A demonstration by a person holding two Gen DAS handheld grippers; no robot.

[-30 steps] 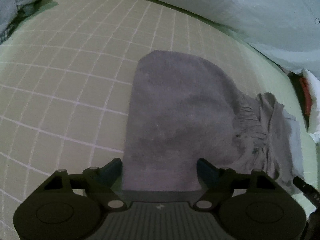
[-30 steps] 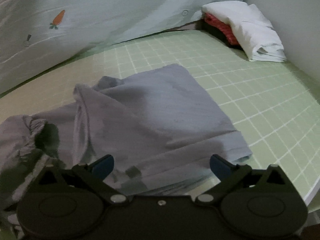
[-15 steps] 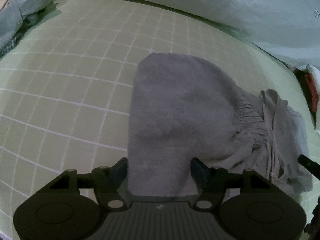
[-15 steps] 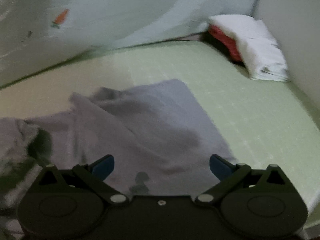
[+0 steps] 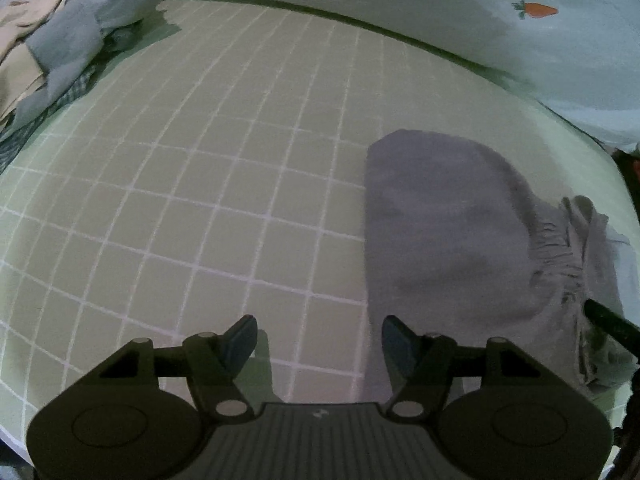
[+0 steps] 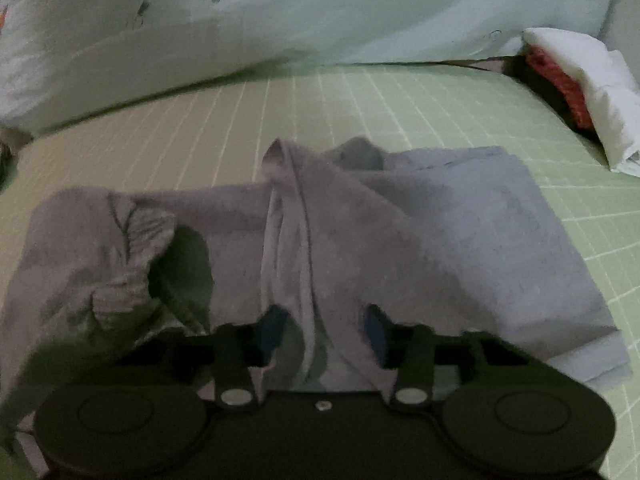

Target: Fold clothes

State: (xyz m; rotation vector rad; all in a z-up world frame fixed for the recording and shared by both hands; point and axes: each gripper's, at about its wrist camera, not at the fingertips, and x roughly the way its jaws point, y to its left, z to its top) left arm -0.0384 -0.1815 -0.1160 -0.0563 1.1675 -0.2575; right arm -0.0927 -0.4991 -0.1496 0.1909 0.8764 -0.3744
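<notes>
Right-wrist view, nearest item: right gripper (image 6: pixel 322 330), jaws partly closed and straddling a raised ridge of cloth; whether the pads actually pinch it cannot be told through the blur. Item: grey garment (image 6: pixel 460 240), soft knit by the look of it, lying on the bed directly ahead of both tools; its right portion sits flat in stacked layers with a squared edge, its left portion is bunched, with a gathered elastic band (image 6: pixel 132 248) and a pale drawstring or seam (image 6: pixel 280 240) running up the ridge. Handling, as a judgement: light, limp, no stiffness to hold a crease by itself, likely to drag and wrinkle against the sheet rather than slide; not fragile. Best holds appear to be the doubled edges and corners or the firmer gathered band, since a pinch mid-panel would only lift a tent of fabric. Left-wrist view: left gripper (image 5: pixel 318 338), released, jaws spread wide over bare sheet just left of the garment's near edge, holding nothing. Surface: checked sheet (image 5: pixel 208 184), pale green with white grid lines, soft bedding that gives under pressure. Farther: pale quilt (image 6: pixel 360 8) printed with carrots along the back; white and red folded stack (image 6: pixel 580 84) at the far right corner beside a wall; loose heap of blue and beige clothes (image 5: pixel 60 32) at the far left.
</notes>
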